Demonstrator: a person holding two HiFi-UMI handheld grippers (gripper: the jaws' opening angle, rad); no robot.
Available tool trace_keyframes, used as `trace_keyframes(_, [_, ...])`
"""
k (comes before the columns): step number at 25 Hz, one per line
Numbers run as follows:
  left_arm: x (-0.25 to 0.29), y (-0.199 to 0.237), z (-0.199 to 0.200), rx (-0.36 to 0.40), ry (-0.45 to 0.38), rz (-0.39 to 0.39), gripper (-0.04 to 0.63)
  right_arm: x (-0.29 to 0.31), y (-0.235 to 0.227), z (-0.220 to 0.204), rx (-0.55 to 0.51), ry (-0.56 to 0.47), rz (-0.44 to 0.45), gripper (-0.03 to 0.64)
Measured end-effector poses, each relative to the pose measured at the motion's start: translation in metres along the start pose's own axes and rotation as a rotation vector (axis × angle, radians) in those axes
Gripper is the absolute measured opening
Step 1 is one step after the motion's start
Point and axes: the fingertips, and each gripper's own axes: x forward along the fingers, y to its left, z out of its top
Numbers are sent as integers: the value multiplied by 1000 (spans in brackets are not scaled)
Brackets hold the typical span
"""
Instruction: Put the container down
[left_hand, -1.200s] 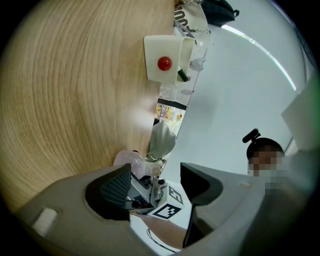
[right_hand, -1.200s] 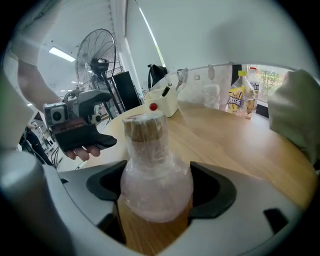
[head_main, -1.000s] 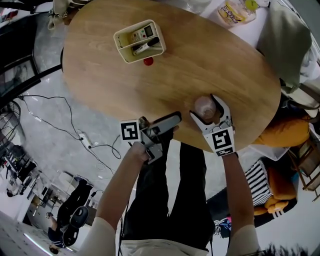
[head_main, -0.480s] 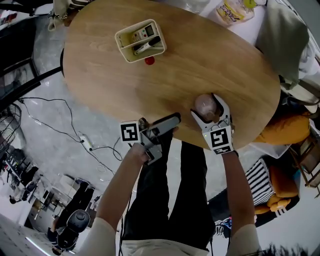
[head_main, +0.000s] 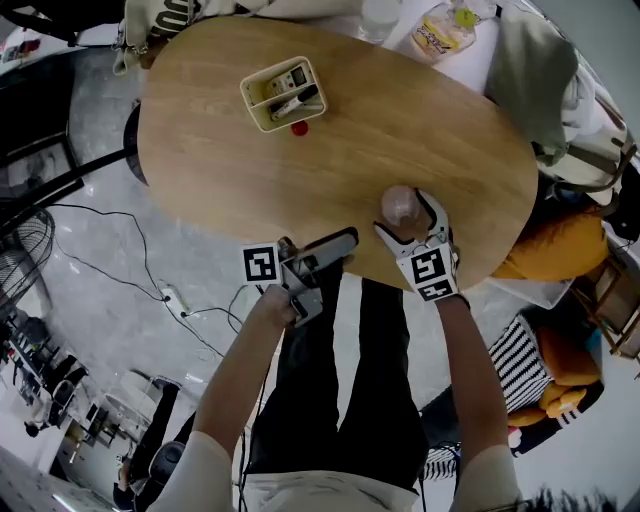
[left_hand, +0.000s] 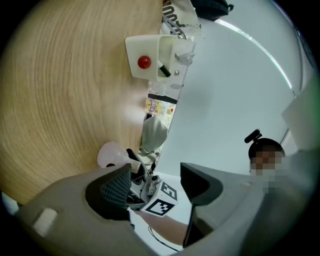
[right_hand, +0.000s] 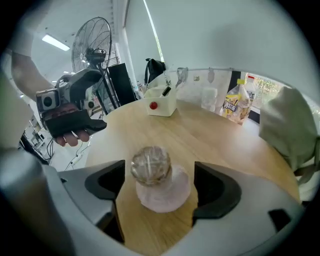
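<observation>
The container (head_main: 400, 205) is a clear, pinkish jar with a rounded lid, standing upright on the oval wooden table (head_main: 250, 170) near its front edge. My right gripper (head_main: 408, 216) straddles it and its jaws are opening. In the right gripper view the container (right_hand: 156, 177) stands between the pads with a gap on each side, so nothing presses on it. My left gripper (head_main: 345, 245) hovers at the table's front edge, left of the container, open and empty. In the left gripper view its jaws (left_hand: 156, 185) stand apart, with the container (left_hand: 112, 154) beyond them.
A cream organiser box (head_main: 283, 92) with pens stands at the far left of the table, a small red thing (head_main: 299, 127) beside it. A snack bag (head_main: 440, 30) lies at the far edge. Grey-green cloth (head_main: 525, 75) and an orange cushion (head_main: 560, 250) sit to the right.
The right gripper's jaws have spread slightly around the container, which stays standing on the table. The head view has shifted a little. The left gripper holds its place.
</observation>
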Motion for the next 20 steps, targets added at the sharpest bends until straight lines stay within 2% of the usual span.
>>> trace_keyframes(3, [-2,-24,-8,25,26,0,301,-29,6,17,21,-7,-24,419])
trace_keyframes(7, [-4,-68,-21,98,84,30,301,-80,20,46,95,-26,-51,416])
trace_keyframes(12, [-8,-148,-51,194,179,37,295,-162,33,93,252,-93,-110,378])
trace_keyframes(16, [-16,-213,-76,370,268,72,276,-238,43,137,334,-170,-188,284])
trace_keyframes(20, [-7,-276,-79,577,364,70,259,-294,32,187,329,-262,-286,225])
